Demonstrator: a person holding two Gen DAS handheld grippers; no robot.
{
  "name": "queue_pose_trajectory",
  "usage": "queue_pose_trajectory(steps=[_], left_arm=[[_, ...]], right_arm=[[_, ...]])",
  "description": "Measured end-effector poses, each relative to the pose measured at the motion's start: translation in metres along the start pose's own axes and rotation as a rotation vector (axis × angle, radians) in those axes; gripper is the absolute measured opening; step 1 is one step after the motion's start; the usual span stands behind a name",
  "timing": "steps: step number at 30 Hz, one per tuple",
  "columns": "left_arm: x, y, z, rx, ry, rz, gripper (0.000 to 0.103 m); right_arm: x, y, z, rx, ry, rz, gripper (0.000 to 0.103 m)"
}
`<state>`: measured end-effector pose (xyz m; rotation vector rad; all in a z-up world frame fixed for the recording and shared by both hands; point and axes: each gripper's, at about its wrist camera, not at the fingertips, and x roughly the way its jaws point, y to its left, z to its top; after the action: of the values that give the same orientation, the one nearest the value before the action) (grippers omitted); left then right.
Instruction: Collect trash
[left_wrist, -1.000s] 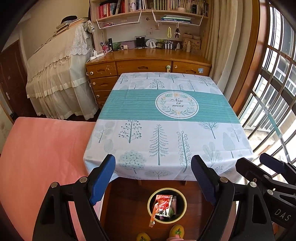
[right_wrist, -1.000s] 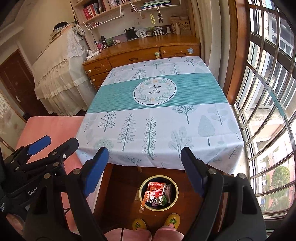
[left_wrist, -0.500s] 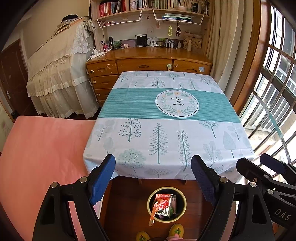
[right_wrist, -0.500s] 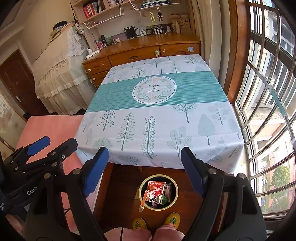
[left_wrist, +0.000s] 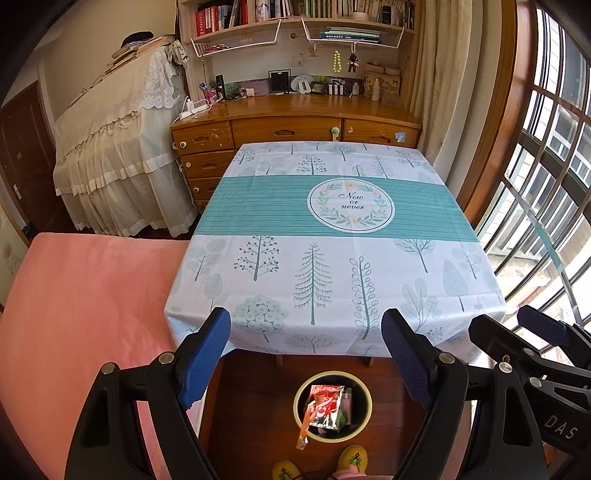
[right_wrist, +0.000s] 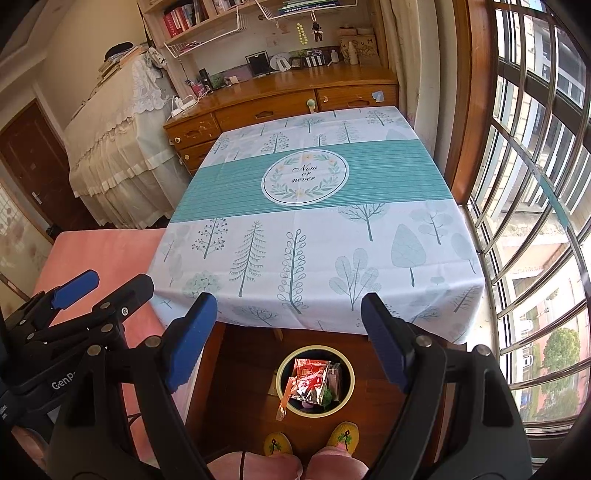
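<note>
A round bin (left_wrist: 364, 398) with a pale yellow rim stands on the wooden floor in front of the table; it also shows in the right wrist view (right_wrist: 349, 373). Red and silver wrappers (left_wrist: 323, 406) fill it, also seen in the right wrist view (right_wrist: 308, 382), and an orange strip hangs over its left rim. My left gripper (left_wrist: 306, 325) is open and empty, high above the bin at the table's near edge. My right gripper (right_wrist: 288, 306) is open and empty beside it. Each gripper shows in the other's view, the right (left_wrist: 532, 339) and the left (right_wrist: 96, 291).
The table (left_wrist: 332, 266) wears a white and teal tree-print cloth with nothing on it. A pink bed (left_wrist: 81, 302) lies to the left. A wooden dresser (left_wrist: 295, 125) with shelves stands behind, a barred window (right_wrist: 535, 184) to the right. My slippered feet (right_wrist: 310, 445) stand by the bin.
Both grippers have drawn back and up a little, so the table and bin look slightly farther. Both stay open and empty.
</note>
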<state>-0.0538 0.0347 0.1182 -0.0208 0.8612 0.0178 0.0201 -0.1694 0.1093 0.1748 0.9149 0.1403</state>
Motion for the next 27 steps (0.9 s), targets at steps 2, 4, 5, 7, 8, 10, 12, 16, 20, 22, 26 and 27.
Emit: queue_pose_trajectory(steps=[2,4,5,7,8,10,12,16,20,22,26,27], left_arm=[[0.000,0.000,0.001,0.001,0.002,-0.001,0.086],[-0.001,0.001,-0.001,0.004,0.003,-0.002,0.086],[0.000,0.000,-0.002,0.004,0.004,-0.002,0.086],[0.000,0.001,-0.002,0.006,0.004,-0.003,0.086],[0.000,0.001,-0.003,0.006,0.005,-0.004,0.086],[-0.001,0.000,-0.005,0.007,0.004,-0.003,0.086],[-0.001,0.000,-0.007,0.008,0.005,-0.005,0.086],[0.000,0.001,-0.009,0.011,0.009,-0.005,0.086],[0.000,0.001,-0.013,0.012,0.010,-0.004,0.086],[0.000,0.001,-0.011,0.014,0.010,-0.006,0.086],[0.001,0.002,-0.012,0.016,0.013,-0.007,0.086],[0.001,0.002,-0.013,0.016,0.014,-0.008,0.086]], right_arm=[[0.000,0.000,0.000,0.000,0.000,-0.001,0.078],[0.000,0.001,0.000,0.002,-0.001,-0.001,0.078],[0.001,0.000,-0.001,0.001,-0.001,0.000,0.078],[0.004,-0.003,-0.003,0.000,0.001,0.001,0.078],[0.004,-0.004,-0.005,0.000,0.001,0.002,0.078],[0.004,-0.004,-0.004,0.001,0.001,0.001,0.078],[0.004,-0.004,-0.004,0.001,0.000,0.000,0.078],[0.004,-0.005,-0.003,0.002,0.000,0.000,0.078],[0.005,-0.005,-0.003,0.004,0.000,0.000,0.078],[0.005,-0.005,-0.002,0.004,0.000,-0.001,0.078],[0.005,-0.005,-0.002,0.005,0.000,-0.002,0.078],[0.005,-0.005,-0.001,0.006,-0.001,-0.002,0.078]])
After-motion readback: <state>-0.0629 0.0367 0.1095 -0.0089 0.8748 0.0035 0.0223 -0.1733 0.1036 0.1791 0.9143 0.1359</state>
